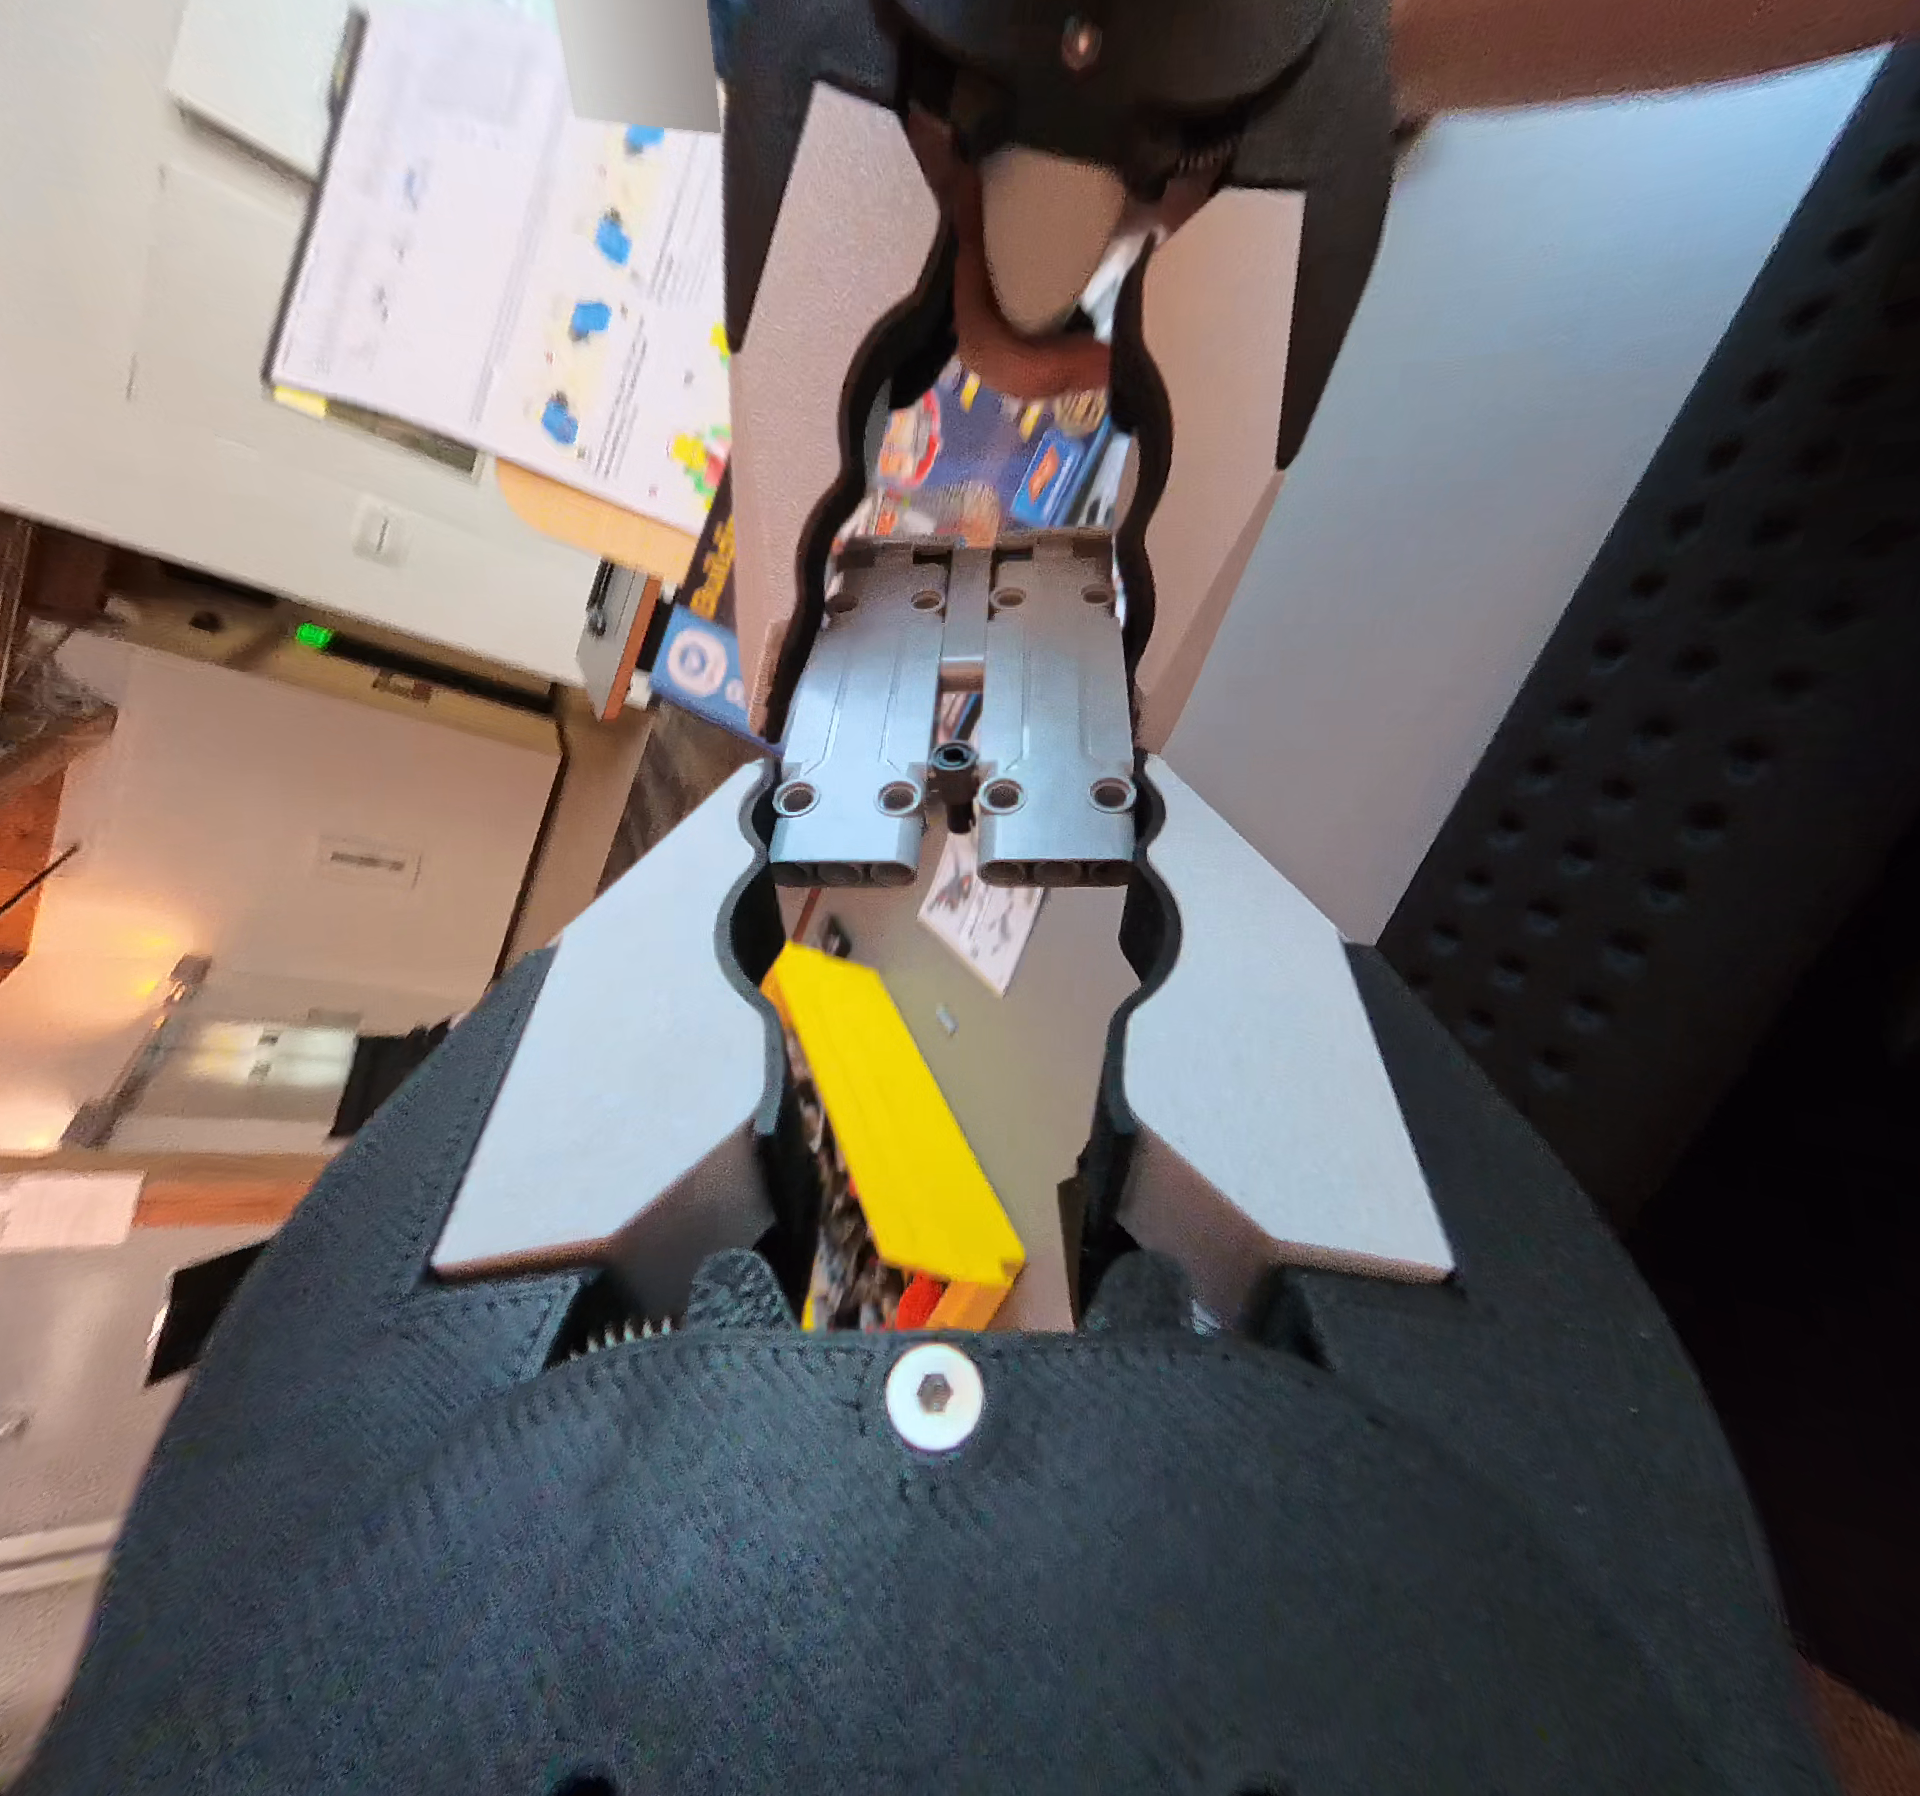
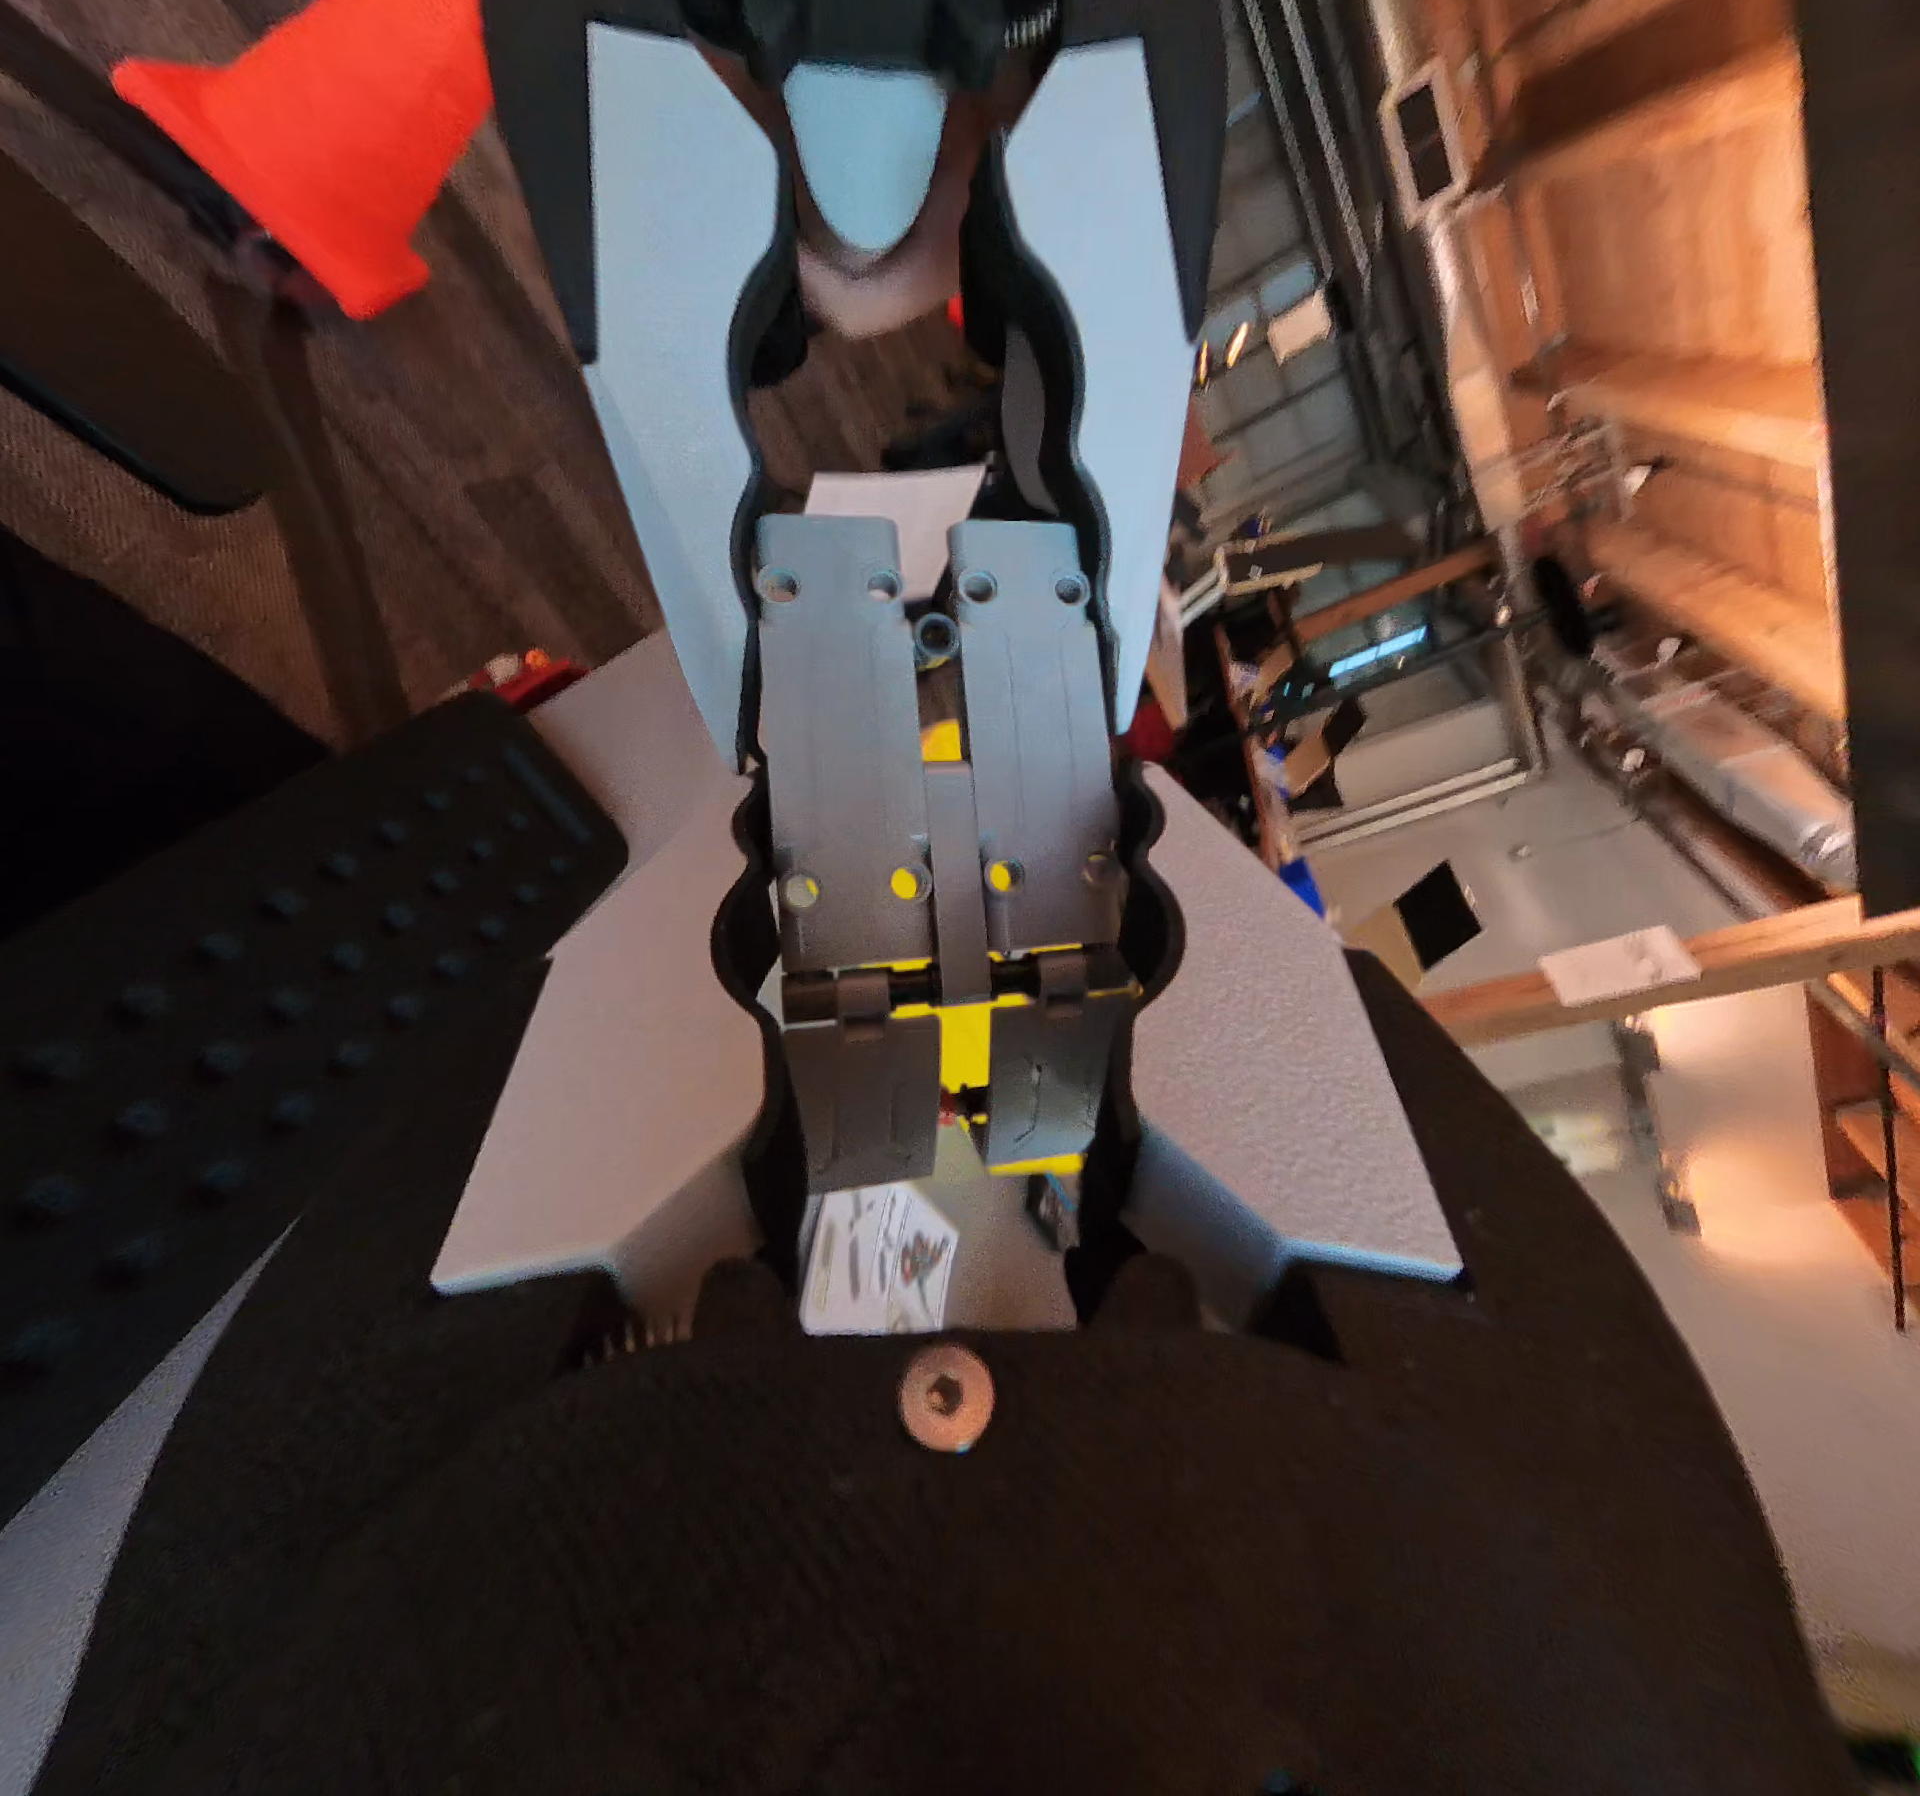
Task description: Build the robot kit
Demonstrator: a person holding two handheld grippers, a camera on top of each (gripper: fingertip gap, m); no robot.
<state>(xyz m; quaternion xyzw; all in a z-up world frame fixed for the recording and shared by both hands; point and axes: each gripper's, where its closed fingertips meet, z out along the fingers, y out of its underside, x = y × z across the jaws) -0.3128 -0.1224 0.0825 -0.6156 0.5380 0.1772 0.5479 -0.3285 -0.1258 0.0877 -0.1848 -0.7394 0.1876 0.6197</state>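
Observation:
A grey toy-brick assembly [image 1: 862, 707] of two long panels side by side is held in the air between both grippers. My left gripper [image 1: 954, 806] is shut on its near end, where a small black pin [image 1: 951, 772] sits in the gap between the panels. My right gripper [image 1: 961, 603] comes in from the top and clamps the far end. In the right wrist view the right gripper [image 2: 940, 863] is shut on the grey assembly [image 2: 831, 728] near its hinge and two short flaps, and the left gripper [image 2: 930, 603] holds the far end. Yellow bricks [image 2: 961, 1029] show behind it.
Below lie a long yellow brick piece [image 1: 894, 1102] and a printed sheet [image 1: 987, 915], also in the right wrist view [image 2: 883, 1258]. An open instruction booklet [image 1: 499, 271] and a toy box [image 1: 997, 458] lie beyond. A black perforated chair [image 1: 1662, 603] and an orange object [image 2: 322, 115] are beside. The grippers are tip to tip, or close to it.

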